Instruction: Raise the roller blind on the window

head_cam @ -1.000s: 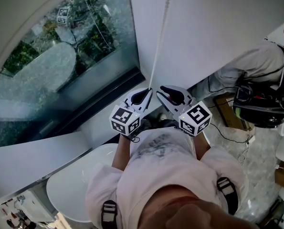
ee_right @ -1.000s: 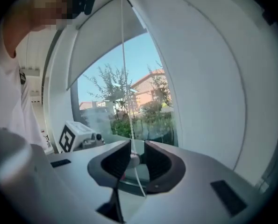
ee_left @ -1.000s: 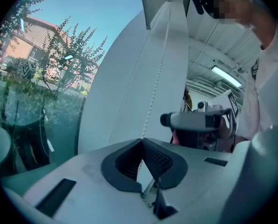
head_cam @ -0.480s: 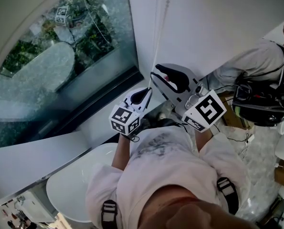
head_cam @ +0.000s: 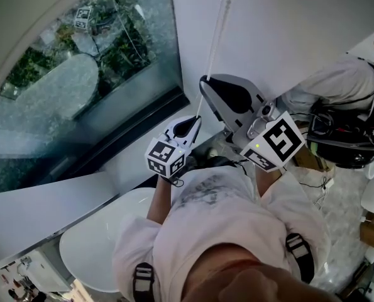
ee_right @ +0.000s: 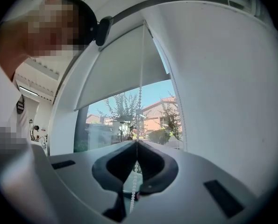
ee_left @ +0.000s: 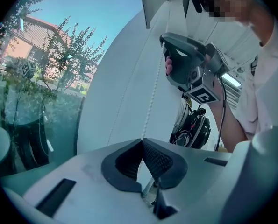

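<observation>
Overhead, the blind is seen part-lowered over the window, with its lower edge slanting across the glass; sky, trees and houses are left uncovered beneath it. A smooth white wall is set just right of the glass, and a dark sill is run along the window's foot. A rounded white tub is seen below the sill, close against the person's left side, so little room is left there. Open space is kept above both grippers along the wall. The right gripper is held level and higher, its jaws pressed together on the chain. The left gripper is held just below it, its jaws likewise pinched shut on the same chain. The chain, made of small white beads, is hung straight along the wall's edge beside the glass.
</observation>
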A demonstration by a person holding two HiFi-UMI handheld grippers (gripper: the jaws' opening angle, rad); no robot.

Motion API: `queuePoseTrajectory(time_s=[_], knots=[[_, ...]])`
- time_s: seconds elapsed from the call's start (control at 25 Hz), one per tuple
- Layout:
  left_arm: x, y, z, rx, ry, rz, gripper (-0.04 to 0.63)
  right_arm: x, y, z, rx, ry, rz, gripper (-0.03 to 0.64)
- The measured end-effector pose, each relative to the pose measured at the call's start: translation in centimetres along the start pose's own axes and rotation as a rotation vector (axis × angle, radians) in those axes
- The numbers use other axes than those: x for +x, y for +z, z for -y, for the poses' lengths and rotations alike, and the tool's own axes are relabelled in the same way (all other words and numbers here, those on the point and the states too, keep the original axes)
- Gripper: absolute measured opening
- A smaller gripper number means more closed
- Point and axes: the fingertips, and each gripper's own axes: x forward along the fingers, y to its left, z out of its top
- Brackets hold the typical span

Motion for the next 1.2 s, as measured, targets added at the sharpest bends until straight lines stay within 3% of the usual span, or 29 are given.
queuePoseTrajectory(time_s=[1.2], knots=[[1.0, -11.5, -2.8, -0.101, 0.036, -0.149, 0.008, -1.6, -11.6, -1.5, 0.019, -0.021, -0.178, 0.061]])
